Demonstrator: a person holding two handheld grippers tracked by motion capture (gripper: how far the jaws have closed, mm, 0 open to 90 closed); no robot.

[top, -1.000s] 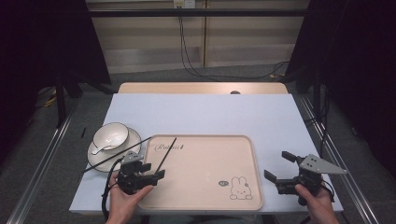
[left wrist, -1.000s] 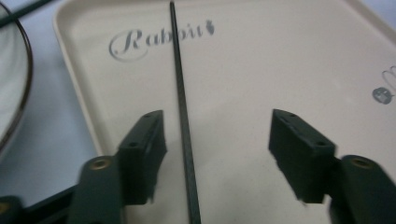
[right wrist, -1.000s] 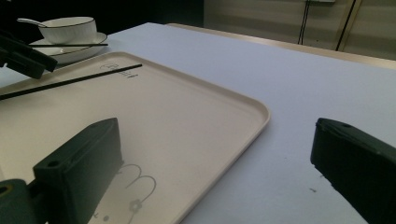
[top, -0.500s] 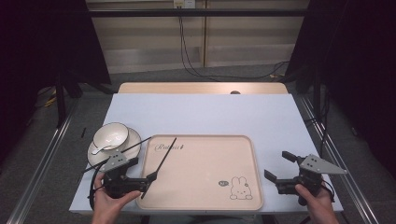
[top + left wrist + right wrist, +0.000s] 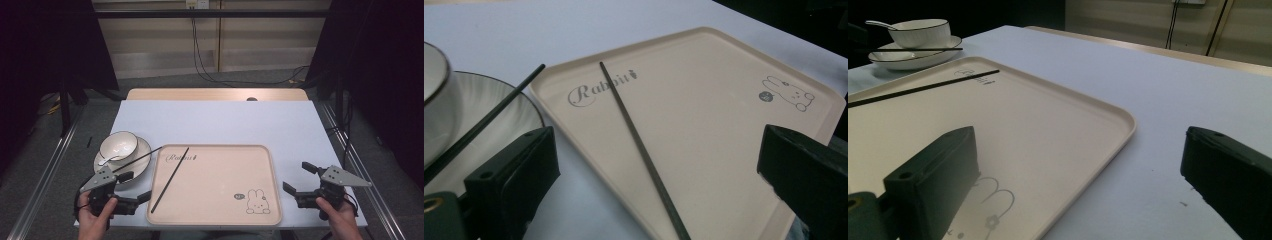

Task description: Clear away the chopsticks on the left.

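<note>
High view: beige rabbit-print tray [image 5: 220, 210] at near-centre of the white table [image 5: 225, 120]. One black chopstick [image 5: 170, 179] flat on tray's left half, slanting from the "Rabbit" lettering toward the near-left corner. Second chopstick [image 5: 136, 159] across the saucer [image 5: 142, 150] rim, tip close to tray's far-left corner. White bowl [image 5: 118, 146] on saucer by the table's left edge, spoon [image 5: 106, 161] beside the bowl on the saucer. Left gripper [image 5: 127, 190] at the table's near-left corner, just off the tray's left rim, jaws wide apart, empty. Right gripper [image 5: 298, 178] near the table's near-right corner, just off the tray's right rim, jaws spread wide, holding nothing.

Left gripper view: tray chopstick [image 5: 639, 147] running between the two jaws, untouched. Saucer chopstick [image 5: 484, 122] slanting over the saucer [image 5: 499, 107], passing behind the left jaw.

Right gripper view: tray [image 5: 1118, 117] rim corner between the open jaws; bowl [image 5: 920, 31], spoon [image 5: 880, 23] and saucer chopstick [image 5: 913, 49] far off at upper left; tray chopstick [image 5: 923, 88] near the lettering.

Risks, as judgement: thin chopstick flat on smooth tray, likely to skid or roll out of a closing pinch. Low jaw approach liable to catch the tray rim and shift the tray. Saucer chopstick only balanced on the rim; a knock from the left gripper could roll it off.
</note>
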